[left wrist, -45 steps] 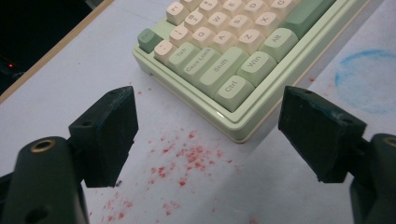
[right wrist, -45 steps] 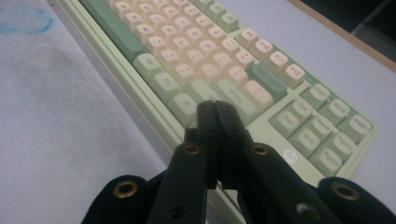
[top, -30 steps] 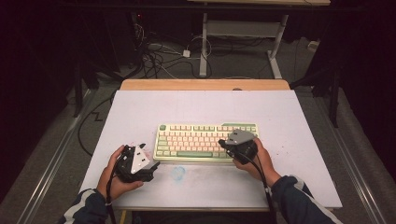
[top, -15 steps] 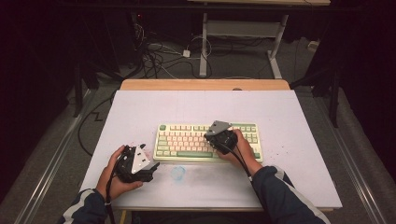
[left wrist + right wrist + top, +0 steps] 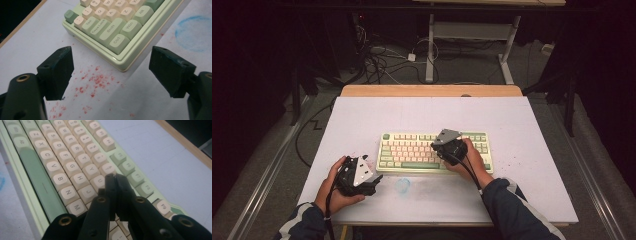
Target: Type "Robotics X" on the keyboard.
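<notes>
One camera sits high above the person's side and looks forward and down on the whole table (image 5: 532,130), from far off. One camera rides on the left gripper (image 5: 110,72) and looks very close at the keyboard (image 5: 117,30) corner just past its wide-apart jaws. One rides on the right gripper (image 5: 115,178), right over the keys, looking along its pressed-together jaws. All three views share the keyboard (image 5: 412,150) and the white top.
</notes>
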Available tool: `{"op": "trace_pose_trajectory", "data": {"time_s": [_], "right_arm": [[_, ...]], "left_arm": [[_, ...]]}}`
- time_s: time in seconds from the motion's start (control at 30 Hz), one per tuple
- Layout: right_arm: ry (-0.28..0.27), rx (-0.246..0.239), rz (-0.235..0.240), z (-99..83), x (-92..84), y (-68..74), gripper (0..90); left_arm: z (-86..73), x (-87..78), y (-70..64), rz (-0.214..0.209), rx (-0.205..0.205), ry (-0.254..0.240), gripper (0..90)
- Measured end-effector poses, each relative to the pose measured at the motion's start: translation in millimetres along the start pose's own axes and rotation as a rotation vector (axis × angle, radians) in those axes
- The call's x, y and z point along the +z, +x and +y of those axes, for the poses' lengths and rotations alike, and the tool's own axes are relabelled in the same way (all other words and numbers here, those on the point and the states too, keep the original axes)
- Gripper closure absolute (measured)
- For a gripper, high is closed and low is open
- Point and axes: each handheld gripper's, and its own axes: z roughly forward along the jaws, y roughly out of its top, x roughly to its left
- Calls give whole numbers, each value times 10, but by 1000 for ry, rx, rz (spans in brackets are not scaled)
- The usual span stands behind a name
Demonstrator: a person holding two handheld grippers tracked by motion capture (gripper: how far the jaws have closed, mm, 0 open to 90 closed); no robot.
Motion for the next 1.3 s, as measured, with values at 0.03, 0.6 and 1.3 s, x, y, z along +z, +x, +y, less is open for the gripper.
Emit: {"op": "trace_pose_trajectory", "data": {"time_s": [0.03,0.6,1.3], "right_arm": [[-12,5,2,0,-23,-6,886],[-189,16,-104,-136,-586,-89,359],[-207,70,-231,-651,-1006,-152,258]], "left_arm": [[3,-2,-6,-1,0,-2,189],[-45,11,-27,-3,13,30,189],[-45,6,-13,12,30,34,190]]}}
